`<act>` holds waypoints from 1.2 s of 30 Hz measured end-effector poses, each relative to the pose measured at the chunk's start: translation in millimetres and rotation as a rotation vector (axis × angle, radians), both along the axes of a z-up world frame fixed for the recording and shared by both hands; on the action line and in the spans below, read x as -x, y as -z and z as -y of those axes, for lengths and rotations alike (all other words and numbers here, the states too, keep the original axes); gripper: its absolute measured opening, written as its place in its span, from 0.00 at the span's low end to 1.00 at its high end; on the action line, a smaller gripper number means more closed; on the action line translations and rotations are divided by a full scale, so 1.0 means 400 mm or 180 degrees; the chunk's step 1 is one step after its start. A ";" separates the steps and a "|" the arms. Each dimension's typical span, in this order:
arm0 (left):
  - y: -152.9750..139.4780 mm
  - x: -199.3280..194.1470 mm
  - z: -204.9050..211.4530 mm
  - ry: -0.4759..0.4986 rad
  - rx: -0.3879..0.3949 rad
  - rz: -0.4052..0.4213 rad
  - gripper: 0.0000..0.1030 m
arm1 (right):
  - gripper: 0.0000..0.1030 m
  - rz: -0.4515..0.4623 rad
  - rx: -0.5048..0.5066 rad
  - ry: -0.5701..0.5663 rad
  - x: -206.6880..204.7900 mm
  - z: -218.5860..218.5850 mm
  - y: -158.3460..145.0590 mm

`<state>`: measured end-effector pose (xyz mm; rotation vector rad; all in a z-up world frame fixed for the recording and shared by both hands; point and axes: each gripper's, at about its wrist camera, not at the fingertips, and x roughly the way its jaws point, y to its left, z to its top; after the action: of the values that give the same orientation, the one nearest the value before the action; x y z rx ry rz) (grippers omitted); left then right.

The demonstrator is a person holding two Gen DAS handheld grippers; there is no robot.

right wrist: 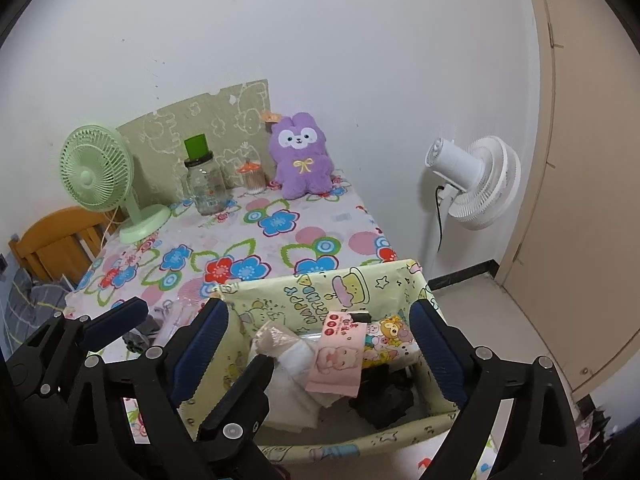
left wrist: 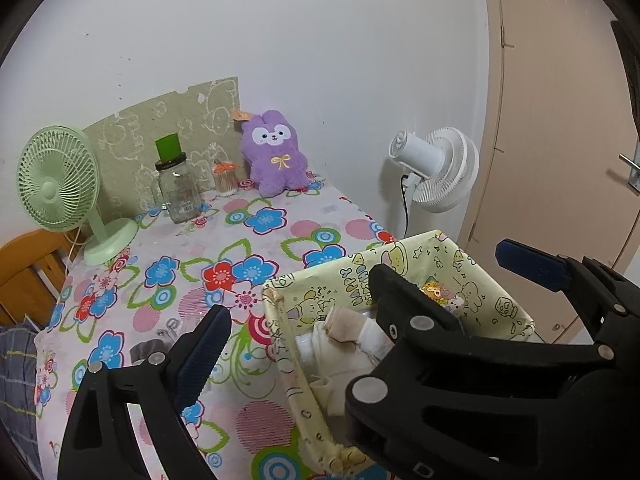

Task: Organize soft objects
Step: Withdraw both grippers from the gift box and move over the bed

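A yellow cartoon-print fabric basket (left wrist: 408,256) (right wrist: 320,280) stands at the table's near right corner. It holds white and beige rolled cloths (right wrist: 288,352), a pink tissue pack (right wrist: 340,364) and dark fabric (right wrist: 384,400). A purple plush rabbit (left wrist: 274,152) (right wrist: 302,156) leans on the wall at the far table edge. My left gripper (right wrist: 176,316) is open beside the basket's left wall. My right gripper (right wrist: 320,344) is open over the basket and also shows in the left wrist view (left wrist: 440,276). A small grey cloth (right wrist: 138,338) lies on the table by the left gripper.
On the floral tablecloth (left wrist: 256,240) stand a green desk fan (left wrist: 60,184), a glass jar with a green cap (left wrist: 178,184) and a small cotton-swab jar (left wrist: 226,178). A white fan (right wrist: 476,180) stands on the right by the door. A wooden chair (right wrist: 56,240) is on the left.
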<state>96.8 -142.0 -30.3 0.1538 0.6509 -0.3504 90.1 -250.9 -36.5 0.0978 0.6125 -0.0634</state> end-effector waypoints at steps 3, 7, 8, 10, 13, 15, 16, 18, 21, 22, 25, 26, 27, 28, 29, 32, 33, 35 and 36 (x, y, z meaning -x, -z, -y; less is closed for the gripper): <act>-0.012 0.010 -0.014 -0.0014 0.0020 0.0029 0.94 | 0.93 0.0034 0.0028 0.0002 0.012 -0.015 -0.017; -0.030 0.026 -0.036 -0.0054 0.0027 0.0093 0.98 | 0.93 0.0095 0.0049 -0.0005 0.031 -0.034 -0.035; -0.034 0.030 -0.043 -0.0067 0.0027 0.0109 0.98 | 0.94 0.0112 0.0055 -0.0009 0.037 -0.041 -0.040; -0.039 0.036 -0.053 -0.0085 0.0030 0.0124 0.99 | 0.94 0.0132 0.0065 -0.0022 0.044 -0.052 -0.047; -0.047 0.047 -0.074 -0.0114 0.0041 0.0150 0.99 | 0.95 0.0147 0.0085 -0.0049 0.056 -0.072 -0.056; -0.051 0.055 -0.086 -0.0133 0.0055 0.0158 1.00 | 0.97 0.0160 0.0101 -0.0064 0.062 -0.084 -0.062; -0.054 0.057 -0.093 -0.0141 0.0069 0.0161 1.00 | 0.97 0.0172 0.0106 -0.0075 0.066 -0.091 -0.066; -0.058 0.064 -0.109 -0.0154 0.0093 0.0177 1.00 | 0.99 0.0202 0.0120 -0.0098 0.075 -0.107 -0.073; -0.062 0.073 -0.128 -0.0172 0.0096 0.0192 1.00 | 1.00 0.0223 0.0132 -0.0122 0.084 -0.128 -0.079; -0.063 0.076 -0.135 -0.0180 0.0097 0.0196 1.00 | 1.00 0.0228 0.0133 -0.0132 0.087 -0.134 -0.080; -0.066 0.087 -0.156 -0.0202 0.0108 0.0208 1.00 | 1.00 0.0240 0.0146 -0.0156 0.095 -0.156 -0.084; -0.066 0.089 -0.160 -0.0207 0.0111 0.0211 1.00 | 1.00 0.0246 0.0152 -0.0166 0.097 -0.163 -0.085; -0.066 0.092 -0.168 -0.0214 0.0115 0.0215 1.00 | 1.00 0.0249 0.0157 -0.0173 0.100 -0.170 -0.086; -0.066 0.096 -0.175 -0.0222 0.0117 0.0218 1.00 | 1.00 0.0254 0.0161 -0.0180 0.103 -0.177 -0.087; -0.067 0.097 -0.180 -0.0229 0.0116 0.0220 1.00 | 1.00 0.0255 0.0163 -0.0192 0.105 -0.186 -0.088; -0.070 0.105 -0.199 -0.0234 0.0129 0.0222 1.00 | 1.00 0.0254 0.0167 -0.0211 0.109 -0.204 -0.090; -0.070 0.108 -0.205 -0.0240 0.0133 0.0229 1.00 | 1.00 0.0256 0.0166 -0.0221 0.110 -0.209 -0.090; -0.071 0.110 -0.215 -0.0248 0.0138 0.0233 1.00 | 1.00 0.0263 0.0170 -0.0233 0.113 -0.222 -0.090; -0.071 0.113 -0.221 -0.0252 0.0140 0.0236 1.00 | 1.00 0.0264 0.0169 -0.0241 0.114 -0.227 -0.090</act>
<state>51.8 -53.5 -1.9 0.0981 0.5738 -0.2812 44.4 -159.9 -0.6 0.0257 0.5306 -0.0022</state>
